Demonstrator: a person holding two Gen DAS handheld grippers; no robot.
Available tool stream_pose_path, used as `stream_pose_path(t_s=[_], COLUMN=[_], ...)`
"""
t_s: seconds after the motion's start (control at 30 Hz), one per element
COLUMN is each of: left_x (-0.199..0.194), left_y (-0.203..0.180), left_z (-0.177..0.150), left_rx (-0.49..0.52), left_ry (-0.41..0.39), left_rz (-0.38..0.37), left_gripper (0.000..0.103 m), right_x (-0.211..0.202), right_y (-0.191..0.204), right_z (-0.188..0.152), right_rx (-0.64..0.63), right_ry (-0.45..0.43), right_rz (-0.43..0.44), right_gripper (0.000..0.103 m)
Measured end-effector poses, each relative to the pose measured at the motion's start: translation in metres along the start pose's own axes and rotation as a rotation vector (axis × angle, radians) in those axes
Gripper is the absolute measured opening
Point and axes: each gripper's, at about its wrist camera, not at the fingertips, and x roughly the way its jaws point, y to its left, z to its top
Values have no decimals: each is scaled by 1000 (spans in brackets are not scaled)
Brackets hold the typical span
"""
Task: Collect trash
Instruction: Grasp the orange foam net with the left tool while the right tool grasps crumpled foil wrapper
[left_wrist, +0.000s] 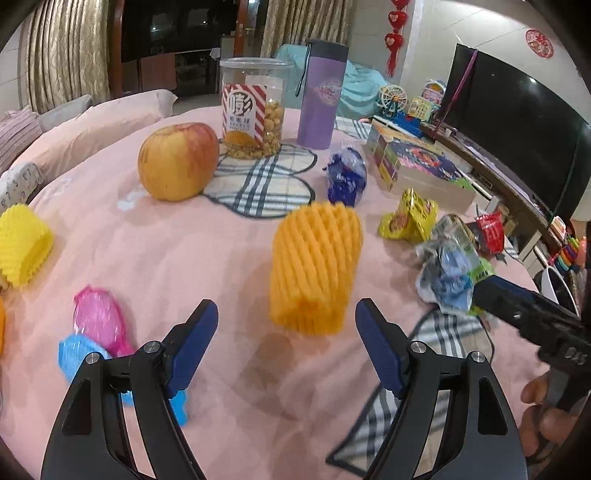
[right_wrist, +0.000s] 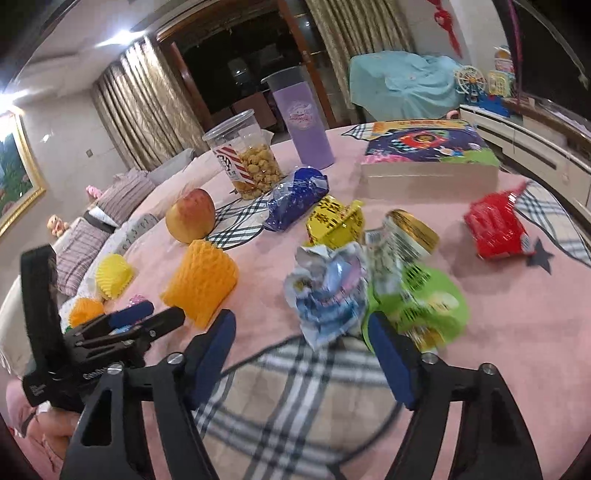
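Note:
My left gripper (left_wrist: 286, 312) is open and empty, with an orange foam fruit net (left_wrist: 314, 267) standing just ahead of its fingertips. My right gripper (right_wrist: 301, 325) is open and empty, right behind a crumpled white-and-blue wrapper (right_wrist: 328, 291) and a green wrapper (right_wrist: 424, 299). Other trash on the pink tablecloth (right_wrist: 517, 332): a yellow wrapper (right_wrist: 334, 221), a red wrapper (right_wrist: 496, 230), a blue wrapper (right_wrist: 295, 199), a yellow foam net (left_wrist: 22, 243), and pink (left_wrist: 98, 319) and blue (left_wrist: 79, 350) plastic pieces. The left gripper also shows in the right wrist view (right_wrist: 125, 317).
An apple (left_wrist: 179, 160), a snack jar (left_wrist: 255, 107), a purple bottle (left_wrist: 321, 99) and a boxed puzzle (right_wrist: 428, 155) stand at the back. Checked cloth mats (right_wrist: 295, 406) lie on the table. A TV (left_wrist: 517, 122) and shelf stand to the right.

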Motion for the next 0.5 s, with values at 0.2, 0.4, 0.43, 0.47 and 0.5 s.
stream_pose_path(t_s=[0.2,0.4,0.43,0.47,0.5], left_x=[19,18,16,13,11], left_y=[1,-7,-8,-10,-11], left_z=[4,1,0,-2,-3], left_rx=[9,41,42,41,40], left_ry=[31,43,41,39,39], left_rz=[-31,-77,-79,-82,-85], left_gripper=[67,30,28,28,27], right_x=[34,23,18,14,9], right_y=[0,-7,-8,-9,-10], right_z=[1,-4,-5,-6,-8], right_rx=[-41,-12,-2,5,15], right_ry=[64,35,29,24,19], right_rz=[-68,-47,-39,-32,-21], right_gripper=[44,19,18,16,16])
